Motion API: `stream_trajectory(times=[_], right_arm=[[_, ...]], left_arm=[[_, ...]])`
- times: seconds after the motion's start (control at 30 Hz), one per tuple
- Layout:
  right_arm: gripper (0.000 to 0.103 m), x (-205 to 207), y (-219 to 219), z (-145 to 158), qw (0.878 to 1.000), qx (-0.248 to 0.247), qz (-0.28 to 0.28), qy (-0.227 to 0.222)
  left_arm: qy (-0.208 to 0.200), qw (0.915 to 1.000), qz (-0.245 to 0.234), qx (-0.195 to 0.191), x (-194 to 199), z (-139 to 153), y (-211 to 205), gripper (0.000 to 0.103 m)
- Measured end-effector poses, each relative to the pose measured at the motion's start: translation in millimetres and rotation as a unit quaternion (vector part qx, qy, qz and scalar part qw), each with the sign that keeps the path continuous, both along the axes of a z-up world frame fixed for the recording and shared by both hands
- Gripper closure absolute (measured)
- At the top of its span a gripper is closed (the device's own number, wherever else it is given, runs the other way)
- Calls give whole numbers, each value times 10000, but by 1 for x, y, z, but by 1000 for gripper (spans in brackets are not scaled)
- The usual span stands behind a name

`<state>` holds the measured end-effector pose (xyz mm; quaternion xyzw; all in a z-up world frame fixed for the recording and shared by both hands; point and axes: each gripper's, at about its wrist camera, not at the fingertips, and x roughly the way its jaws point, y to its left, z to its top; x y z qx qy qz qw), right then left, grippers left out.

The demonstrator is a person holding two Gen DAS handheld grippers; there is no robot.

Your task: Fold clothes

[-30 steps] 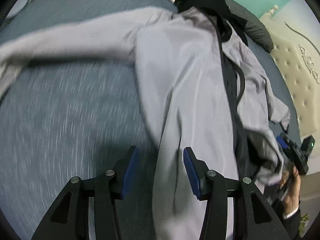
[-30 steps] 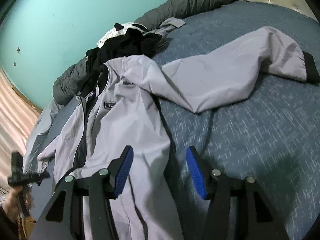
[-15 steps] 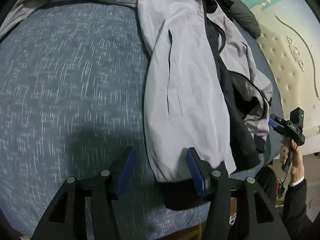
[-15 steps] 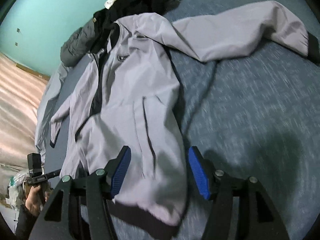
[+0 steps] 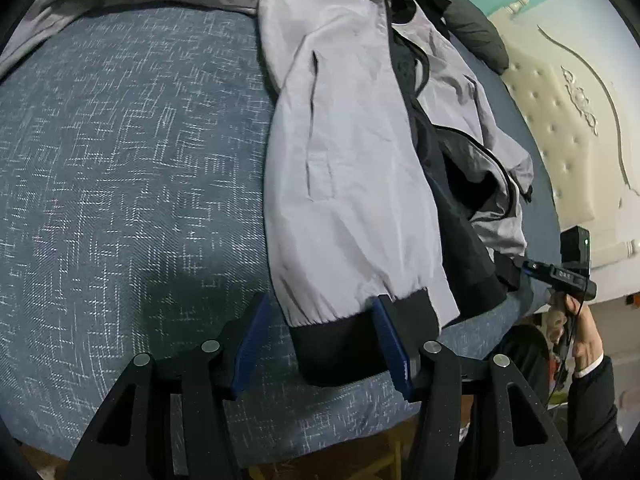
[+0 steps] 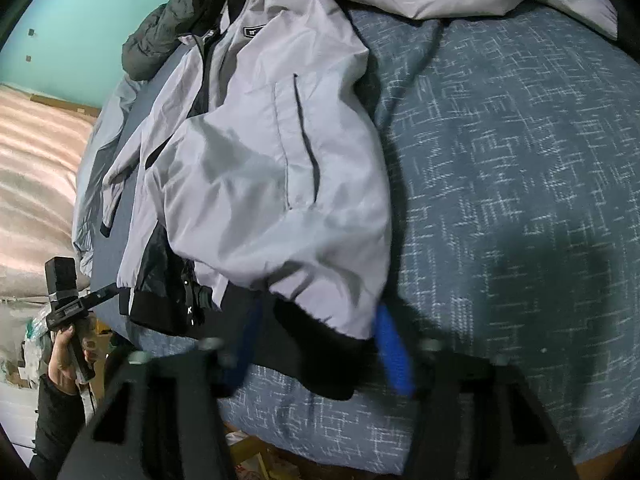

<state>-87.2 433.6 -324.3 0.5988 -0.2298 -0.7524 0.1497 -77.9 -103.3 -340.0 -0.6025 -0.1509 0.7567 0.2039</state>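
Straddles the black hem band of the grey jacket with the left gripper, jaws about half apart and not clamped. Shows the right-hand pad hard against the band's side and the left-hand pad a little clear of it, with bare blue-grey bedspread in between. Sees the jacket running straight ahead of the fingers, unzipped, black lining showing along the opening to the right, one sleeve stretched far ahead and to the left. Catches, well off to the right past the other hem end, the right hand in a dark sleeve.

Brackets the opposite hem corner with the right gripper, blurred. Has just been closing these jaws, the black band lying flat between the blue pads, not visibly pinched. Cannot tell whether either pad touches the cloth. Places the pocket slit ahead of the fingers, a small chest patch farther on, and a dark padded garment beyond the collar against a turquoise wall. Leaves the second sleeve far ahead and to the right, with bedspread filling everything right of the fingers.
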Motion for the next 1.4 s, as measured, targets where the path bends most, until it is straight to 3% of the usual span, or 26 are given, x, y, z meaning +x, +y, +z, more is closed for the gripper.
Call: stream_trajectory(times=[0.07, 0.13, 0.33, 0.57, 0.83, 0.9, 0.93, 0.97, 1.1, 1.3, 1.4], right_arm=[[83, 2, 5, 4, 9999, -52, -80, 53], [90, 4, 10, 12, 9998, -105, -135, 117], [93, 14, 32, 42, 9996, 175, -59, 206], [93, 21, 62, 26, 9973, 626, -317, -234], [93, 23, 67, 21, 9972, 641, -305, -243], [93, 23, 67, 22, 9972, 645, -280, -236], [93, 23, 67, 23, 9974, 625, -277, -232], [93, 23, 68, 24, 9975, 602, -275, -229], [93, 27, 70, 32, 9984, 515, -195, -154], [93, 31, 57, 54, 9988, 469, 122, -66], [93, 32, 46, 55, 9971, 657, 357, -122]], left_arm=[[25, 10000, -33, 1, 1, 2, 3, 46], [57, 10000, -61, -24, 2, 4, 6, 46], [101, 9998, -138, -52, 2, 9, 10, 46], [-5, 9998, -177, -22, 5, 2, 13, 46], [-253, 9995, -152, 91, 7, -17, 16, 47], [-269, 9995, -162, 98, 7, -21, 18, 66], [-241, 9995, -177, 51, 8, -20, 19, 83], [-195, 9996, -199, 38, 9, -18, 19, 92], [20, 9992, -397, 21, 13, 8, 17, 96], [561, 9965, -583, -205, 33, 74, -7, 96], [433, 9968, -525, -421, 34, 68, -15, 96]])
